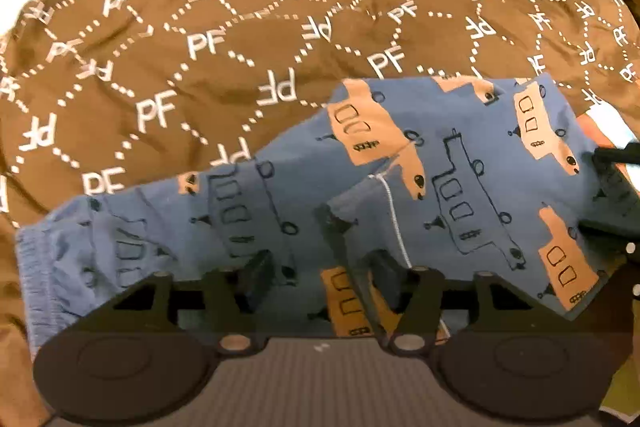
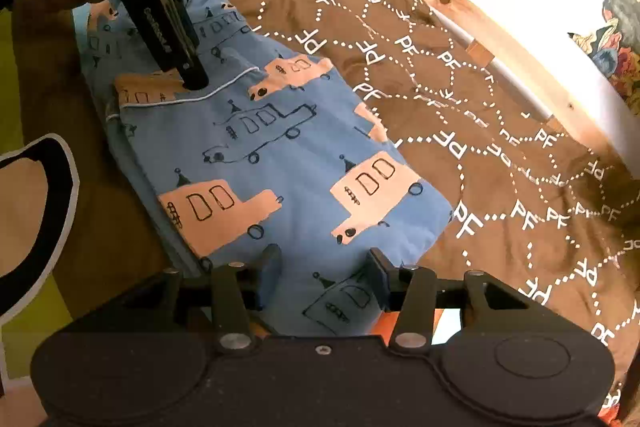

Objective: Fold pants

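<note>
Blue pants point(image 1: 400, 179) lie under both open jaws, stretching long from the right gripper point(image 2: 324, 263) to the left gripper point(image 1: 320, 263), which is nearer the cuff.

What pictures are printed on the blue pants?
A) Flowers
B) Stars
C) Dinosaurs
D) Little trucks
D: the blue pants lying on the brown PF-patterned blanket carry boxy vehicles with windows and round wheels, some filled in peach and some only outlined in dark line; no dinosaurs, stars or flowers appear on the fabric.
</note>
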Motion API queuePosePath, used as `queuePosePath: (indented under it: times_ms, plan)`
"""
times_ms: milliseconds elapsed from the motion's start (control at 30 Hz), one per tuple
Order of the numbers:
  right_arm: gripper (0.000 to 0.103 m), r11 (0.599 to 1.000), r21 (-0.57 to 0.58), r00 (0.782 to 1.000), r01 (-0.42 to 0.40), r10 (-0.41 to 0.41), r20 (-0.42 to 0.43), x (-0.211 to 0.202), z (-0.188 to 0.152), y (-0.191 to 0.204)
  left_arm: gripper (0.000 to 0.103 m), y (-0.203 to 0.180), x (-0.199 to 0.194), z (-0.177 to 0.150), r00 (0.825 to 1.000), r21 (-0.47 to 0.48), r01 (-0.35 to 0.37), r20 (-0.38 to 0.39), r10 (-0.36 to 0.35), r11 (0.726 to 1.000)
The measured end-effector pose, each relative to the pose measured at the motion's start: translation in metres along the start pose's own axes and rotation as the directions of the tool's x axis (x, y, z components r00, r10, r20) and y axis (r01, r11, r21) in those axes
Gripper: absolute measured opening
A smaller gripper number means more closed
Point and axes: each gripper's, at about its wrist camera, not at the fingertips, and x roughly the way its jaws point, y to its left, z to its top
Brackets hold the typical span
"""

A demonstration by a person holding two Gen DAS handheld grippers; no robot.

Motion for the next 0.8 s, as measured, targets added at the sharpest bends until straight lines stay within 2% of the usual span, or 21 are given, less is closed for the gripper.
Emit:
queuePosePath:
  times_ms: [33,67,100,167,300,433,500,600,700,800]
  plan:
    - [0.061,1.0,-0.002,1.0,-0.001,0.001,0.01,-0.002,0.002,0.0,0.071,0.002,-0.007,-0.003,1.0,0.003,-0.003,0.019,0.003,1.0]
    - [0.075,1.0,-0.004,1.0,-0.006,0.006,0.027,-0.005,0.005,-0.001,0.08,0.005,-0.015,-0.006,0.999,0.005,-0.006,0.04,0.005,1.0]
    - [0.087,1.0,-0.009,0.999,-0.012,0.013,0.052,-0.009,0.009,-0.004,0.085,0.01,-0.025,-0.01,0.997,0.001,-0.013,0.075,0.013,1.0]
    - [0.097,0.999,-0.031,0.995,-0.02,0.023,0.097,-0.016,0.017,-0.007,0.099,0.022,-0.046,-0.024,0.985,-0.028,-0.037,0.166,0.042,0.999]
    - [0.102,0.992,-0.068,0.98,-0.105,0.115,0.165,-0.027,0.037,-0.015,0.103,0.049,-0.086,-0.065,0.942,-0.142,-0.106,0.302,0.145,0.984]
    - [0.102,0.973,-0.105,0.958,-0.205,0.222,0.183,-0.029,0.059,-0.012,0.103,0.075,-0.103,-0.094,0.913,-0.292,-0.162,0.319,0.255,0.943]
    - [0.102,0.964,-0.126,0.95,-0.236,0.256,0.177,-0.025,0.074,-0.006,0.1,0.087,-0.103,-0.103,0.915,-0.357,-0.121,0.322,0.244,0.926]
    - [0.101,0.957,-0.11,0.947,-0.268,0.283,0.152,-0.012,0.093,0.005,0.096,0.105,-0.098,-0.107,0.929,-0.437,-0.014,0.327,0.173,0.899]
    - [0.101,0.955,-0.04,0.946,-0.295,0.298,0.128,0.004,0.103,0.012,0.093,0.122,-0.092,-0.109,0.92,-0.485,0.094,0.377,0.111,0.869]
    - [0.1,0.955,0.015,0.947,-0.296,0.291,0.138,0.011,0.103,0.018,0.076,0.133,-0.084,-0.104,0.913,-0.491,0.161,0.403,0.059,0.856]
